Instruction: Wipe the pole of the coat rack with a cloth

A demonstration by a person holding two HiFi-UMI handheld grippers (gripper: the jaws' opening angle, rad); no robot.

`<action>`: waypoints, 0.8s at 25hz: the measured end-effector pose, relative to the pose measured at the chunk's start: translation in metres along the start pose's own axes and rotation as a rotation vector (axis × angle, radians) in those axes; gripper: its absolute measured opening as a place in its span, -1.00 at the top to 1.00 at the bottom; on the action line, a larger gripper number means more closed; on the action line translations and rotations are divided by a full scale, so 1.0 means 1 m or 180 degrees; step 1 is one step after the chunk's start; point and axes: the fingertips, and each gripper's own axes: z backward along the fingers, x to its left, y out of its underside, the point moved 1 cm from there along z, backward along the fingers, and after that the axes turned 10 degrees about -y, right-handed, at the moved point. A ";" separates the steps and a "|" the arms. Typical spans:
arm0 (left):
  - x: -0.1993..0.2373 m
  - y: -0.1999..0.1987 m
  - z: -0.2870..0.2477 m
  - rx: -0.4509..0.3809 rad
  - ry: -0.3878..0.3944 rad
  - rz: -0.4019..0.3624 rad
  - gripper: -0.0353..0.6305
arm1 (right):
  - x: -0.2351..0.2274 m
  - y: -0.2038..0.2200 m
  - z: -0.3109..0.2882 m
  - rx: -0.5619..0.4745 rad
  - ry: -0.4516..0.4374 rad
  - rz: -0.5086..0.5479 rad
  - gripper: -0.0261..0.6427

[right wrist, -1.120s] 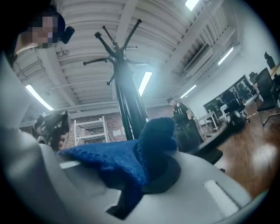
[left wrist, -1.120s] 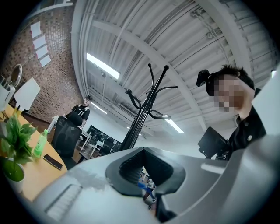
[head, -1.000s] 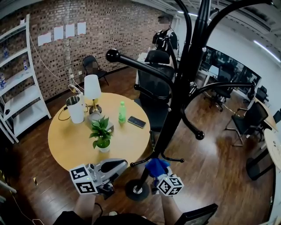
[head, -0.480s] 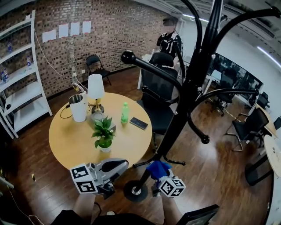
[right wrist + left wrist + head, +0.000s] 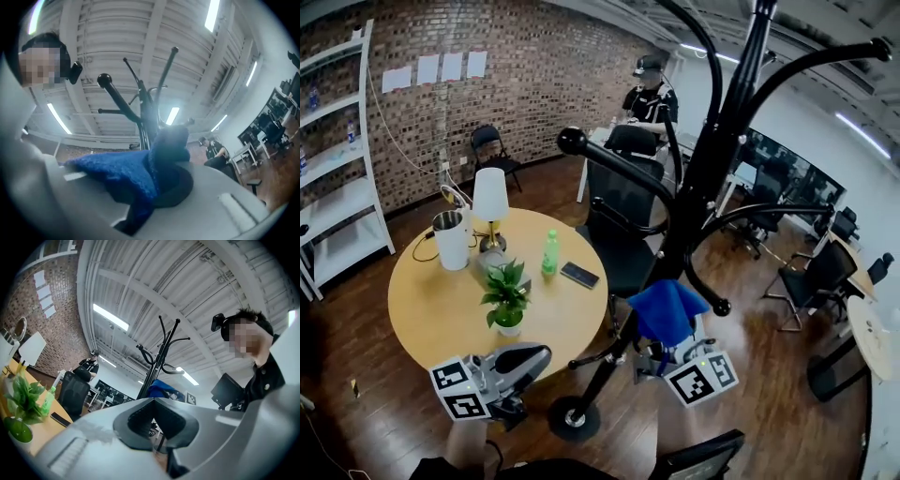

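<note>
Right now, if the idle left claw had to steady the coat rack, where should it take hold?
Probably the bare pole between the lowest short hooks and the round base, below the blue cloth in the right claw. It is slim and uncluttered there. The left claw, shut now, would open and come in sideways from the table side.

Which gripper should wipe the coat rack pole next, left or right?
Right. The right hand-held gripper holds the blue cloth by the pole; the left hand-held gripper is shut, empty, off to the side.
</note>
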 end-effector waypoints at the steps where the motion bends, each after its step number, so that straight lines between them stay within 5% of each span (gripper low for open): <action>1: 0.002 -0.002 0.001 -0.0033 0.0000 -0.0015 0.91 | 0.003 -0.012 -0.008 -0.0053 -0.0033 0.0060 0.85; 9: 0.002 -0.008 -0.004 -0.0041 0.0062 -0.0034 0.91 | 0.008 -0.040 -0.017 -0.0071 -0.0033 0.0463 0.85; 20: -0.002 0.010 -0.013 0.0087 0.0189 0.0038 0.91 | -0.028 0.162 0.093 0.0742 0.0554 -0.0188 0.85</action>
